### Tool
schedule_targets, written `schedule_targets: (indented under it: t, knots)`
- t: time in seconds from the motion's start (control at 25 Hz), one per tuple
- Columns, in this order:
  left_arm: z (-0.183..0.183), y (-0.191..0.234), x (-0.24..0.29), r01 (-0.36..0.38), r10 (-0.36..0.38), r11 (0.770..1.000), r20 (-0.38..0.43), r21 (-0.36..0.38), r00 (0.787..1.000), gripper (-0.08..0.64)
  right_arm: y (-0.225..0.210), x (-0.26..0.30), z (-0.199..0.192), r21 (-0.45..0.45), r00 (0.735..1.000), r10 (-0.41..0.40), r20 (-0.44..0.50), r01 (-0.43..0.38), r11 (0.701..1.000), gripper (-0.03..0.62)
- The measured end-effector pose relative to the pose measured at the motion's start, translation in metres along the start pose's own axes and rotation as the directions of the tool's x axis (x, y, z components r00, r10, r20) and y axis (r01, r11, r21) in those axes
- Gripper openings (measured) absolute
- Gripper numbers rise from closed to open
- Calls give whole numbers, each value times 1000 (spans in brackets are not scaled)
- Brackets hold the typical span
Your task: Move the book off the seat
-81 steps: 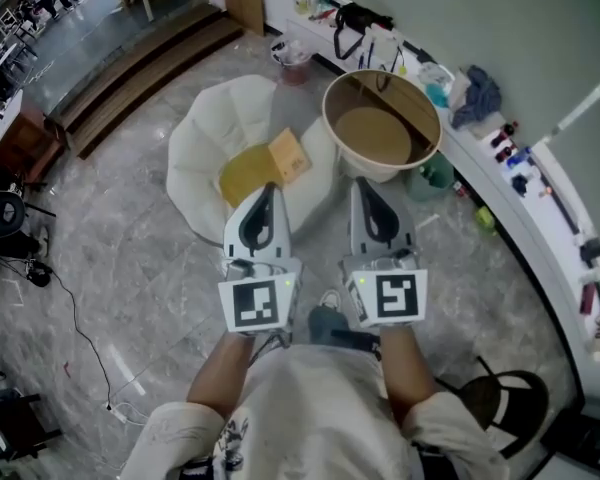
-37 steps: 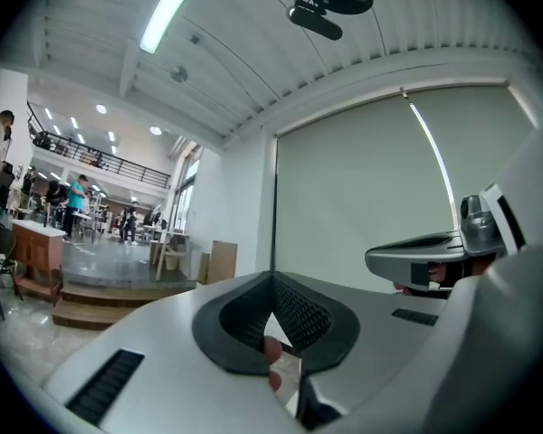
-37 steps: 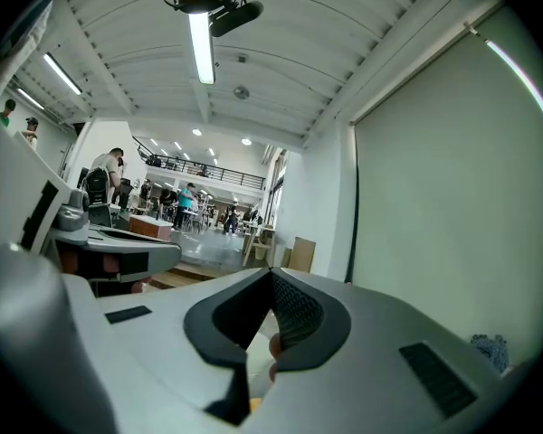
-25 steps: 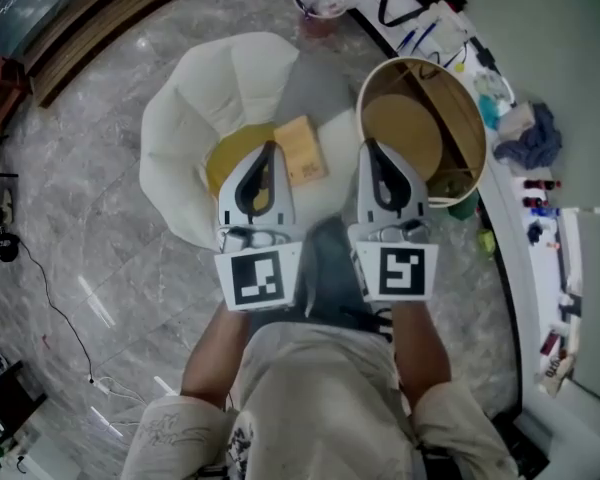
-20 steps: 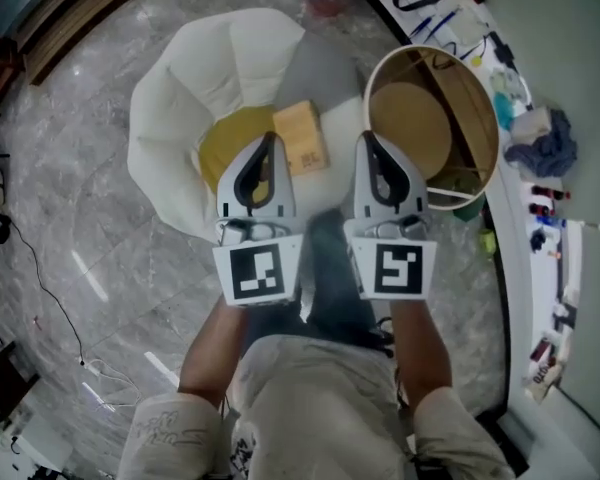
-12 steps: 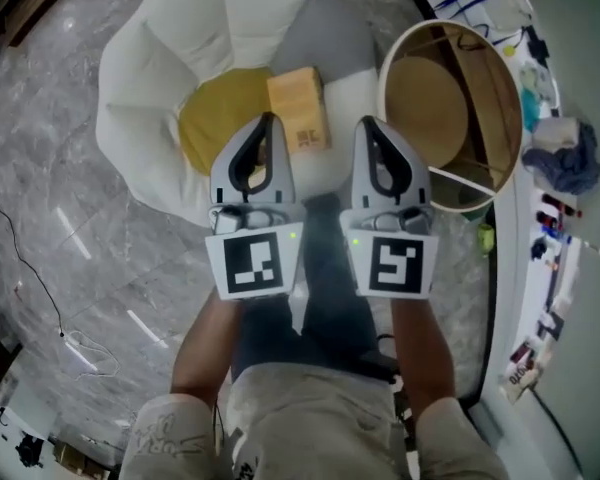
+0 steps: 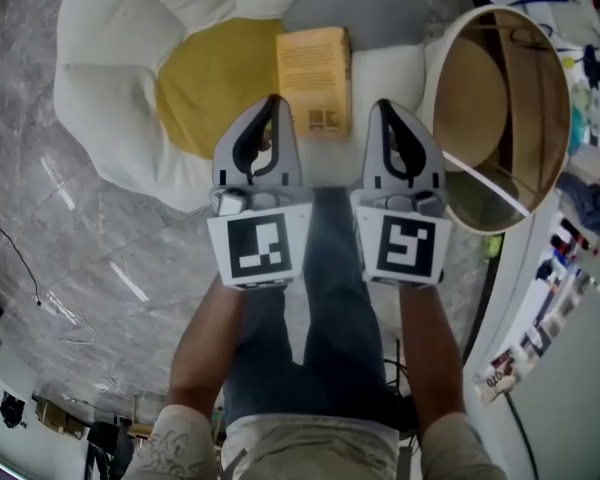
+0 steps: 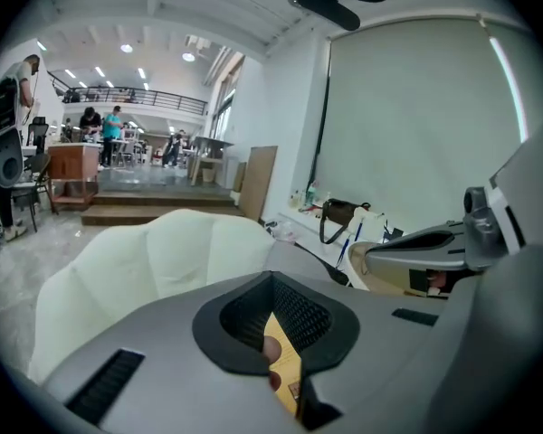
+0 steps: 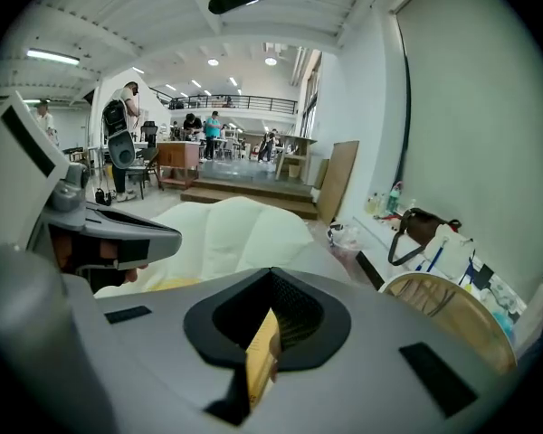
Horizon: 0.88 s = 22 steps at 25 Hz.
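Book [image 7: 314, 76] lies flat, cover up, on the white petal-backed chair [image 7: 95, 78], at the right edge of the yellow seat cushion [image 7: 212, 86] and partly on the pale padding beside it. Its long side runs from near to far, so both long edges lie exposed for a grasp from the near side.

The left gripper [image 7: 273, 101] and right gripper [image 7: 384, 106] hang just short of the book's near end, one toward each near corner. Both have their jaws pressed together with nothing between them. This reads as an approach. Neither tool touches the book, and the jaws would have to part before either could take an edge.

A round wooden tub [image 7: 500, 108] stands close on the right, a possible obstacle to a sideways move.

Each gripper view shows only a narrow sliver of the book through the opening behind the closed tips. The cover print is too small to read. The chair's back is cut off at the far edge, and the grippers and the person's legs [image 7: 320, 308] cover the seat's near rim.
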State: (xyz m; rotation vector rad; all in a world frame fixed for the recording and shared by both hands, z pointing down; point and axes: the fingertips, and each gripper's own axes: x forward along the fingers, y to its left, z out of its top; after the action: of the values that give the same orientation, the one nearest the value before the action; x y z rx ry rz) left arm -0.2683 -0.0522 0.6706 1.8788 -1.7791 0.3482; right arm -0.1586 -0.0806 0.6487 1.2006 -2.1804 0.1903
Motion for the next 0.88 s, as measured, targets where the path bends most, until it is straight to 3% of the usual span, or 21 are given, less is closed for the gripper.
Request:
schedule_targets:
  t: [0.28,0.88]
  knots:
    - [-79,21,42,-17,14,999,-83,-38,996,3,19,46,-67,-2,997,32,-67,-32,999,2]
    - [-184,38,108,-47,38,998,-169,-45,985,3,33,104,-161,21,985,47,-166,-44,999,2]
